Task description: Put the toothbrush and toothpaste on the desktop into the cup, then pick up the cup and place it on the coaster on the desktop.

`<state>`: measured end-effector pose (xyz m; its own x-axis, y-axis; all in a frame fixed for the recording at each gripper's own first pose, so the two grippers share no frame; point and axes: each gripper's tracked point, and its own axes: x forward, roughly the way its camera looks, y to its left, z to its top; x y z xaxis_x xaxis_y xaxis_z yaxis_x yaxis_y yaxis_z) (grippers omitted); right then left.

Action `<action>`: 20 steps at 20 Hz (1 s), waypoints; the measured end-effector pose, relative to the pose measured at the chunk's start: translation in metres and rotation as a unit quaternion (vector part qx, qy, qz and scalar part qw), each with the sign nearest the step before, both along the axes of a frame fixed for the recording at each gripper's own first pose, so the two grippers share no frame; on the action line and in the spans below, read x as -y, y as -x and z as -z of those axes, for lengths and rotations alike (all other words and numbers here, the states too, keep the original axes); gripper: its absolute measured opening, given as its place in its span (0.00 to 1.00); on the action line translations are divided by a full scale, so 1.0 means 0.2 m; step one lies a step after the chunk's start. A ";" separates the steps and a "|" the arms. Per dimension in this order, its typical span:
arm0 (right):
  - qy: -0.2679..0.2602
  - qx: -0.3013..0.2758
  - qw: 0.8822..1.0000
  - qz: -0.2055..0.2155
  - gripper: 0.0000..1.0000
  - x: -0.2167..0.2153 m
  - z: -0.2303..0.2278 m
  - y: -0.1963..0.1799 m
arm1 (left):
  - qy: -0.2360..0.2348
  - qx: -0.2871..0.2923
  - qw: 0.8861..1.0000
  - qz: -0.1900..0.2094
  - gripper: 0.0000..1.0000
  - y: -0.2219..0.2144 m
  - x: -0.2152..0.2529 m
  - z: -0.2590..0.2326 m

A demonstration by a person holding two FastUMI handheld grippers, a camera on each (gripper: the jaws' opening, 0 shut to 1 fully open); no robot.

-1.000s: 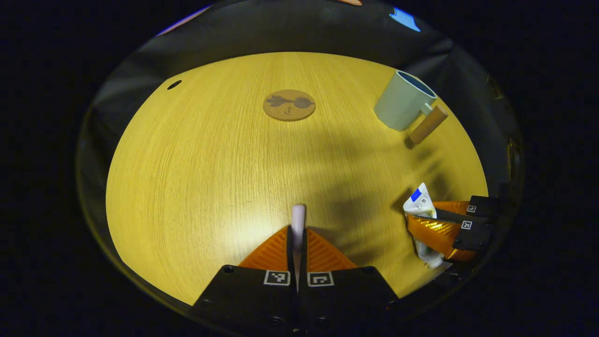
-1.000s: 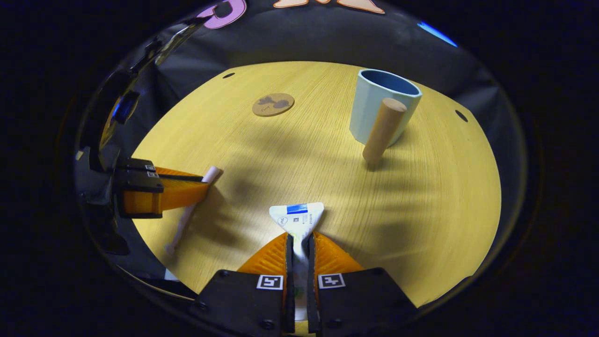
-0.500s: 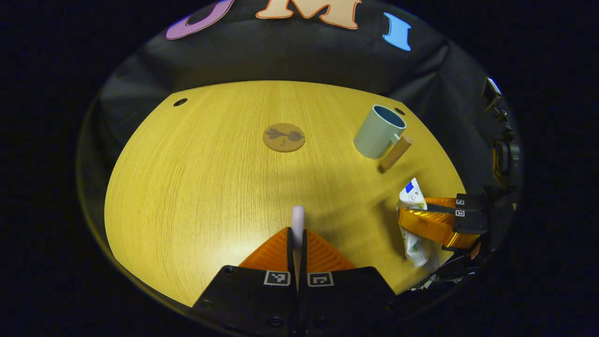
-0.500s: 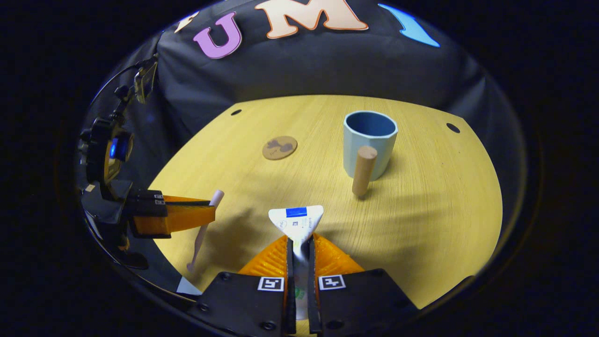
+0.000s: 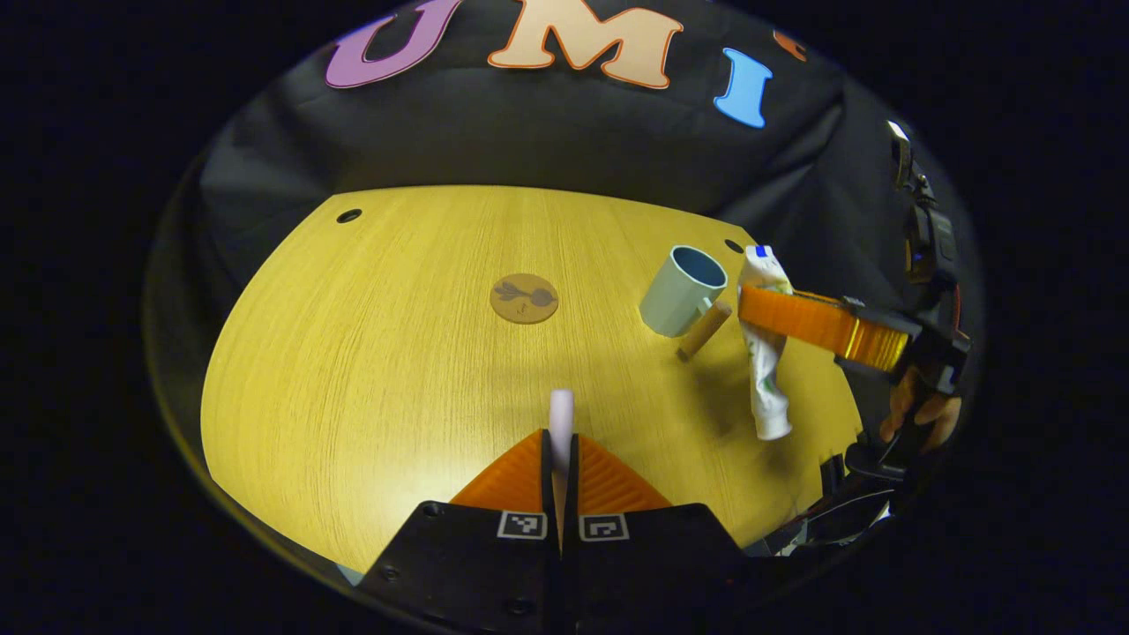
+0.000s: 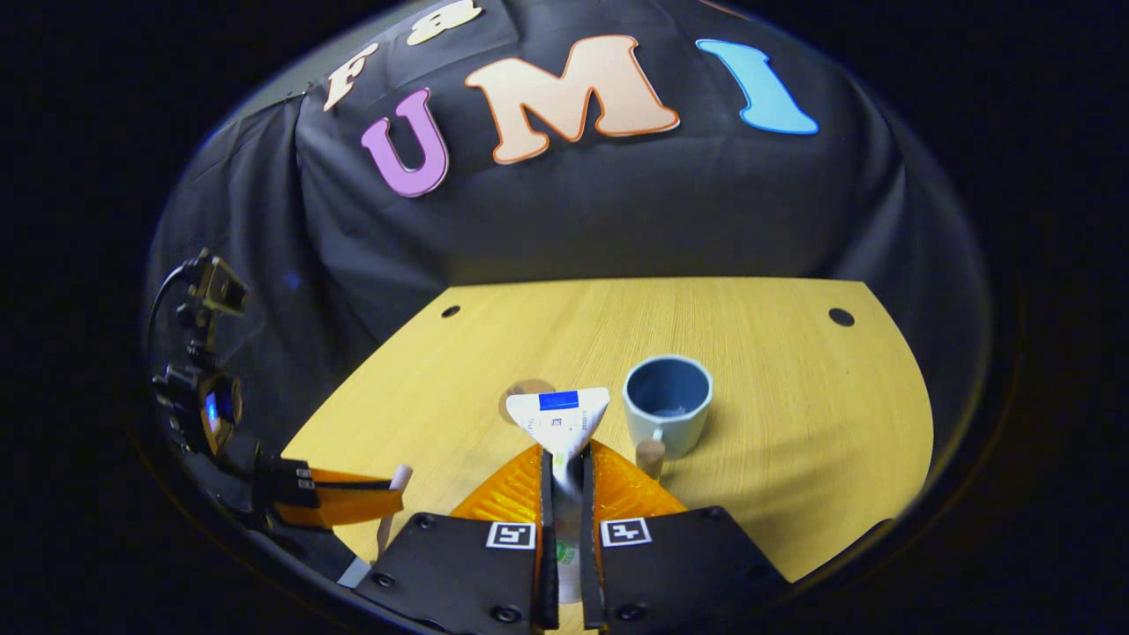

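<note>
My left gripper (image 5: pixel 561 441) is shut on a pale toothbrush (image 5: pixel 561 413), whose end sticks up between the fingers above the wooden desktop (image 5: pixel 370 353). My right gripper (image 6: pixel 564 454) is shut on a white toothpaste tube (image 6: pixel 561 414), held high over the table; from the left gripper view the tube (image 5: pixel 763 370) hangs cap-down just right of the cup. The light blue cup (image 5: pixel 681 289) with a wooden handle (image 5: pixel 703 330) stands upright at the back right, and it sits just right of the tube's crimped end in the right gripper view (image 6: pixel 667 413). The round coaster (image 5: pixel 524 298) lies mid-table.
The black cloth wall (image 5: pixel 529 132) rises behind the table. Small holes (image 5: pixel 349 215) mark the table's back corners. A hand (image 5: pixel 917 410) holds the right gripper at the far right. The left gripper (image 6: pixel 340 498) with its toothbrush (image 6: pixel 392 507) shows low left in the right gripper view.
Both grippers have risen from the table with their loads. The right gripper has carried the toothpaste up and toward the cup; the left has lifted a little with the toothbrush.
</note>
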<state>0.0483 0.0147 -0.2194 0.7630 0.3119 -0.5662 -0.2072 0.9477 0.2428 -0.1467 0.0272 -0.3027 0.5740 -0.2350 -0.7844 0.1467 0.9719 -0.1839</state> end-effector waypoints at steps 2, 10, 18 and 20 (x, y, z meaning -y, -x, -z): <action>-0.015 0.022 1.000 0.012 0.12 0.05 -0.06 -0.12 | 0.002 0.007 1.000 -0.008 0.00 0.02 -0.02 -0.06; -0.045 0.099 0.992 0.063 0.12 0.18 -0.11 -0.59 | -0.009 0.023 0.999 -0.048 0.00 0.01 -0.02 -0.15; -0.033 0.133 0.987 0.078 0.12 0.23 -0.06 -0.76 | -0.017 0.031 0.997 -0.072 0.00 0.02 -0.01 -0.21; -0.044 0.139 0.986 0.079 0.12 0.24 -0.10 -0.76 | -0.015 0.032 0.997 -0.072 0.00 0.01 0.01 -0.23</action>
<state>0.2007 -0.0329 -0.2001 0.9282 0.2150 -0.3036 -0.1285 0.9512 0.2806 -0.1486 0.0254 -0.2570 0.6489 -0.1230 -0.7509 0.0154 0.9888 -0.1486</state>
